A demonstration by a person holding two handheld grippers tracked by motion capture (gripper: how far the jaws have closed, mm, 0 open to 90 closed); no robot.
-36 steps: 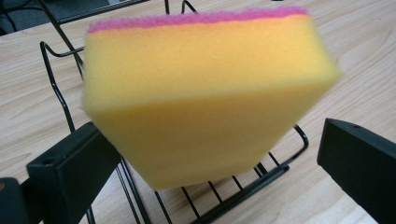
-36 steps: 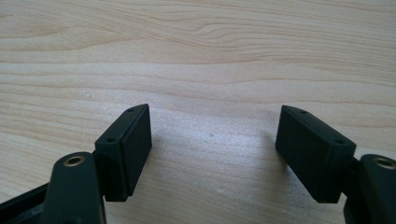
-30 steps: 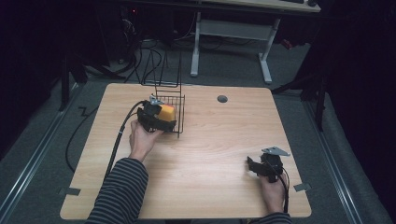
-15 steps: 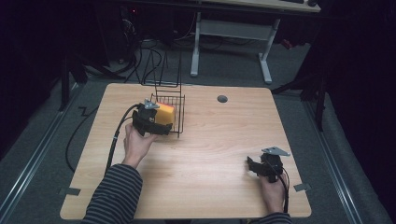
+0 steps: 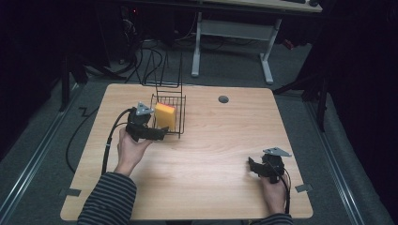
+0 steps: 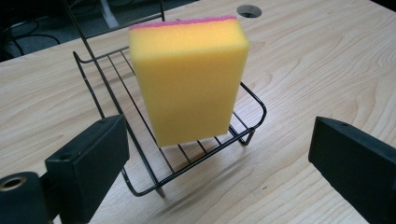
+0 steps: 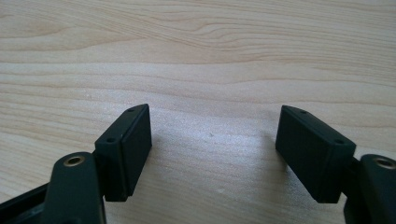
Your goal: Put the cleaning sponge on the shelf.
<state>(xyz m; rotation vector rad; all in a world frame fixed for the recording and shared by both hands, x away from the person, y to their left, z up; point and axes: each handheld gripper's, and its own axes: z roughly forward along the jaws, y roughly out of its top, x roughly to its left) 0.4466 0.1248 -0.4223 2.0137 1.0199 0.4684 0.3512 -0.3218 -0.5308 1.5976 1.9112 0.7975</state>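
A yellow sponge with a pink top face stands upright in a black wire basket at the table's back left. In the left gripper view the sponge leans on the basket floor, just beyond the jaws. My left gripper hovers beside the basket's front left, apart from the sponge. Its jaws are open and have just been closing, with nothing between them. My right gripper rests low at the front right, open over bare wood.
A tall wire frame rises behind the basket. A round grommet hole sits in the tabletop at the back middle. The left gripper's black cable trails off the left edge. A white desk frame stands beyond the table.
My left gripper has drawn back leftward from the sponge, which stays standing in the basket. The right gripper has not moved.
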